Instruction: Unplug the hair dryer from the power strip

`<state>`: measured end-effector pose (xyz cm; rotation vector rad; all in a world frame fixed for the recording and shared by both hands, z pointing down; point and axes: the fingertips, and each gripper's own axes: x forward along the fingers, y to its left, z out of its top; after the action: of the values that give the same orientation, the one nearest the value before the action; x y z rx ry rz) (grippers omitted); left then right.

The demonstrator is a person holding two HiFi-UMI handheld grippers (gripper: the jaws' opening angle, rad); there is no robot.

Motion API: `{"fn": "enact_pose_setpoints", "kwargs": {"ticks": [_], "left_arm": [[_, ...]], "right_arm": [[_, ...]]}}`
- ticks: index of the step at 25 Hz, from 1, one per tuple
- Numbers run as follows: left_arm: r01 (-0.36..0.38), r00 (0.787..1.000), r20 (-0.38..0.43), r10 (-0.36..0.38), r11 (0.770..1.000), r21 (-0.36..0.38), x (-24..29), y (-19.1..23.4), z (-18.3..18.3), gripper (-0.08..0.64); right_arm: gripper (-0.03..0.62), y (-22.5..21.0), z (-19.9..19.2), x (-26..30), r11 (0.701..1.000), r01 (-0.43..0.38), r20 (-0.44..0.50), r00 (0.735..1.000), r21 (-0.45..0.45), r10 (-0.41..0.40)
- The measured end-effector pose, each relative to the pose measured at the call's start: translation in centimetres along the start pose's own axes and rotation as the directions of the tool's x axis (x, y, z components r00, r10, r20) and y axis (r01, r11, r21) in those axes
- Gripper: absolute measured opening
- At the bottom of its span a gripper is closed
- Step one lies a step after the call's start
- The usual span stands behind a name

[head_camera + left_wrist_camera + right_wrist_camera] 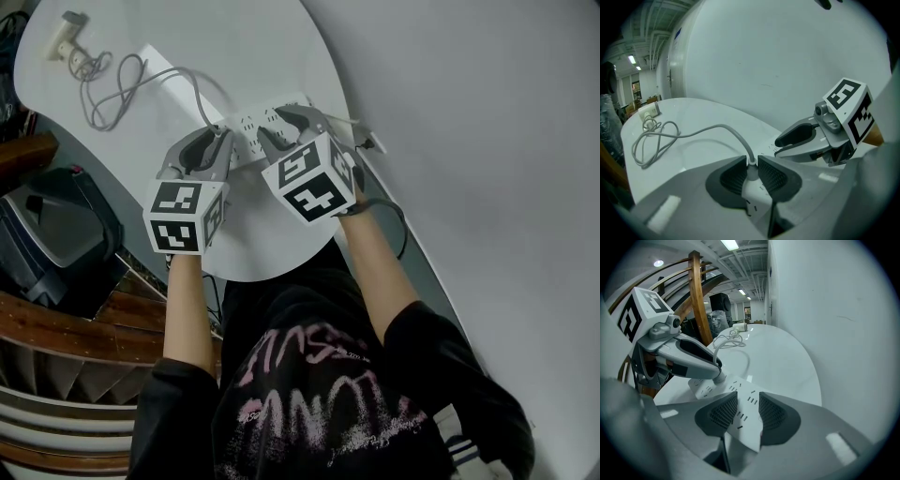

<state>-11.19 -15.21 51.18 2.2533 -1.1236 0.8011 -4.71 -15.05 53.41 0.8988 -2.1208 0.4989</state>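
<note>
Left gripper [752,161] is pinching the white plug [752,175], which is sitting on the power strip [740,423] at its outer end. Right gripper [748,404] is clamping the strip's body across its width, just beside the left gripper. The grey cord [717,127] is running away from the strip in loose loops to the hair dryer [66,39], which is lying well apart from the strip near the white table's [272,47] far edge.

- White oval table [272,56], 12 o'clock in head view.
- Plain white wall [487,141], 3 o'clock, beside table.
- Wooden stairs [66,328], 8 o'clock.
- Wooden post [696,301], 11 o'clock in right gripper view.
- Ceiling strip lights [730,244], 12 o'clock, lit.
</note>
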Motion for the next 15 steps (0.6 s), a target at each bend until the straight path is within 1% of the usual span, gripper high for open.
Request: {"fn": "enact_pose_setpoints", "kwargs": {"ticks": [15], "left_arm": [[-0.005, 1.0, 0.002, 0.005, 1.0, 0.005, -0.13, 0.07, 0.07, 0.064]], "right_arm": [[0.163, 0.03, -0.15, 0.16, 1.0, 0.005, -0.012, 1.0, -0.005, -0.005]]}}
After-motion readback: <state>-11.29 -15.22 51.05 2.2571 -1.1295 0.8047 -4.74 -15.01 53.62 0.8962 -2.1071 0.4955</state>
